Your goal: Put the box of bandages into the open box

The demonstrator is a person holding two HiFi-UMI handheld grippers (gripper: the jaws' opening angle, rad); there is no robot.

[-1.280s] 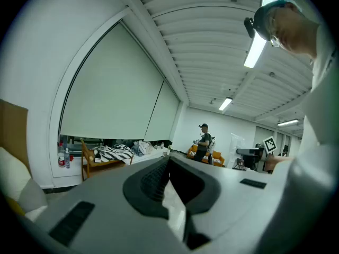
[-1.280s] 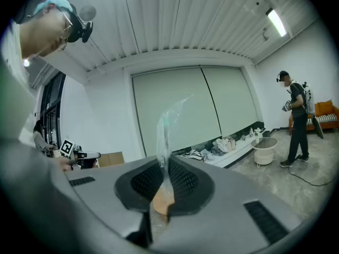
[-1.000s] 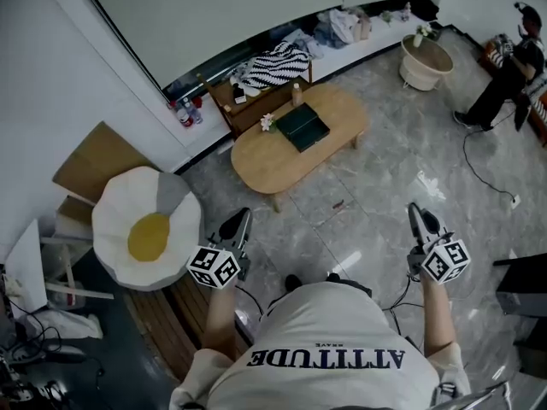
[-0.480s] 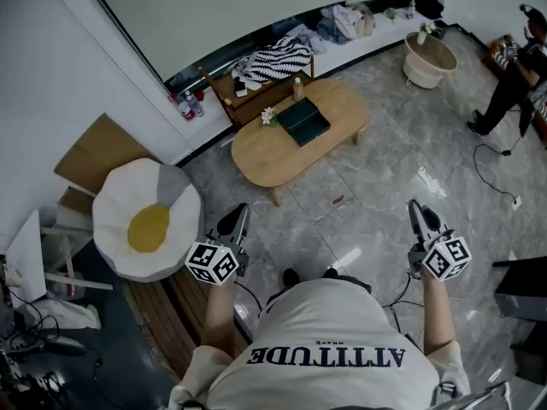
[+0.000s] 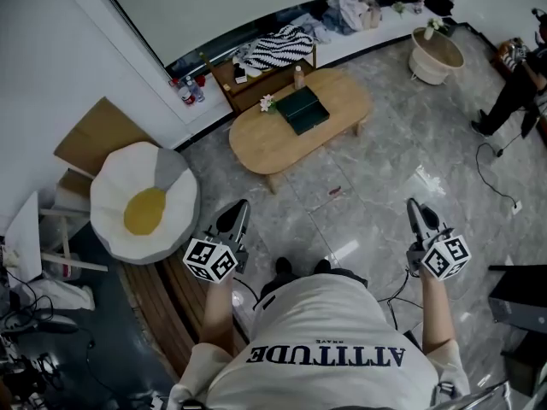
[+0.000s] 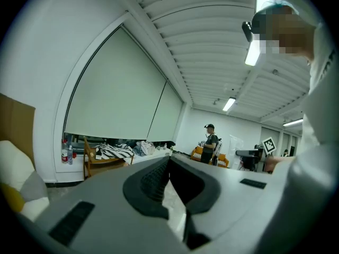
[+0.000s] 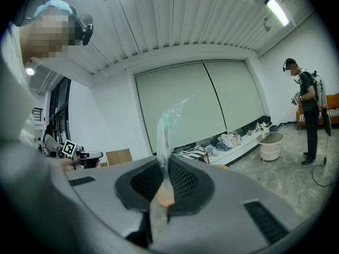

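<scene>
Grey left gripper (image 5: 237, 212): jaws closed together, nothing between them.
Green box (image 5: 301, 111): on wooden table (image 5: 256, 148), well ahead between the 2 grippers, seemingly nearer the left; bandages or open one, can't tell.
Grey right gripper (image 5: 414, 207): pinching a thin clear strip (image 7: 163, 142).

We see a floor (image 5: 376, 169) of glossy, marble-veined stone tiles and an oval table (image 5: 261, 148) of smooth, matt pale wood. The egg-shaped cushion (image 5: 141, 207) looks like soft cloth, the sheet (image 5: 90, 152) behind it like plain brown cardboard. The left gripper (image 6: 169, 160) and right gripper (image 7: 165, 163) have matt grey plastic shells with ribbed black pads, the right pinching a thin clear plastic strip (image 7: 164, 131).
</scene>
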